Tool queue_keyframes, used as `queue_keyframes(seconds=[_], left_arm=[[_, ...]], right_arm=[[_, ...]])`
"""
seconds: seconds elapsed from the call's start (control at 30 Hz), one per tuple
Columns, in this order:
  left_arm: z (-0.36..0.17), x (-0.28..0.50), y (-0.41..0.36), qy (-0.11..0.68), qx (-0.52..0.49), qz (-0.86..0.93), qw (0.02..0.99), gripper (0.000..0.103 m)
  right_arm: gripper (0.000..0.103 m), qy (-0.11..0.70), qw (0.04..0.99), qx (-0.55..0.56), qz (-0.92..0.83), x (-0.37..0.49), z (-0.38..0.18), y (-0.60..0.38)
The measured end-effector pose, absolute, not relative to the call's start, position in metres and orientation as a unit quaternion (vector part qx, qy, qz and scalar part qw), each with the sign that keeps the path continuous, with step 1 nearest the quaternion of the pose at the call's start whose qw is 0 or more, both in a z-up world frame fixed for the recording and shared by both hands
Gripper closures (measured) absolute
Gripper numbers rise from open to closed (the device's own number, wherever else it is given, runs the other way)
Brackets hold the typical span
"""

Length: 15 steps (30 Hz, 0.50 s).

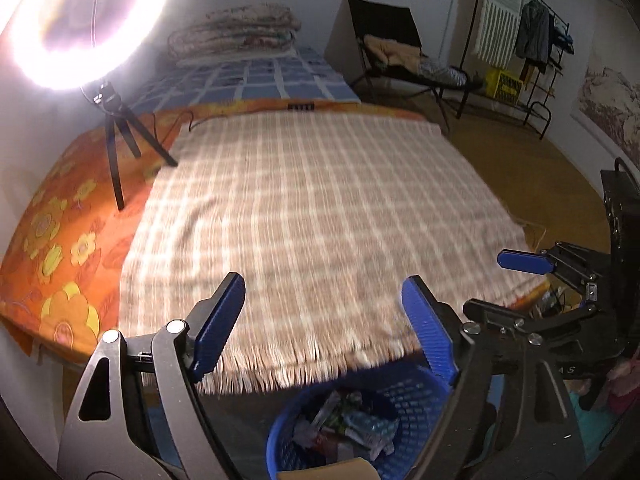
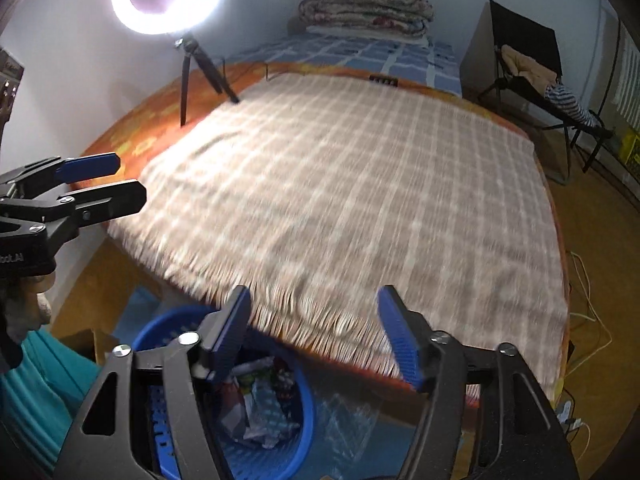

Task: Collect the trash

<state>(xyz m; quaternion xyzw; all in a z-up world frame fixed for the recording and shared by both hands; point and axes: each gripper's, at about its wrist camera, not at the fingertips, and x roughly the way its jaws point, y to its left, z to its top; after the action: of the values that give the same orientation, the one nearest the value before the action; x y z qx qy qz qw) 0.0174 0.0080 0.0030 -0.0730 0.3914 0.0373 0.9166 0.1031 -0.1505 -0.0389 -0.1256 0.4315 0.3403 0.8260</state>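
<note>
A blue plastic basket [image 1: 412,396] stands on the floor at the foot of the bed, holding several crumpled wrappers [image 1: 352,424]. It also shows in the right wrist view [image 2: 304,412] with wrappers [image 2: 260,404] inside. My left gripper [image 1: 324,304] is open and empty, above the basket and the blanket's fringe. My right gripper [image 2: 314,316] is open and empty, over the same edge. Each gripper shows in the other's view: the right [image 1: 528,262], the left [image 2: 100,180]. The plaid blanket [image 1: 312,208] carries no trash that I can see.
A ring light on a tripod [image 1: 116,136] stands on the orange flowered sheet [image 1: 60,248] at the bed's left. Folded quilts [image 1: 240,28] lie at the far end. A black chair [image 1: 400,52] with clothes and a drying rack [image 1: 540,52] stand to the right. Cables [image 2: 588,312] lie on the floor.
</note>
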Motion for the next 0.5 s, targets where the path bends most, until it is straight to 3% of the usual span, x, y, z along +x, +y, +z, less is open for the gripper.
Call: queue_keyframes(seconds=[0.5], left_arm=[[-0.003,0.042,0.000,0.386,-0.067,0.034,0.920,0.014]], right_arm=[[0.026,0.379,0.861,-0.087,0.328,0.137,-0.043,-0.143]])
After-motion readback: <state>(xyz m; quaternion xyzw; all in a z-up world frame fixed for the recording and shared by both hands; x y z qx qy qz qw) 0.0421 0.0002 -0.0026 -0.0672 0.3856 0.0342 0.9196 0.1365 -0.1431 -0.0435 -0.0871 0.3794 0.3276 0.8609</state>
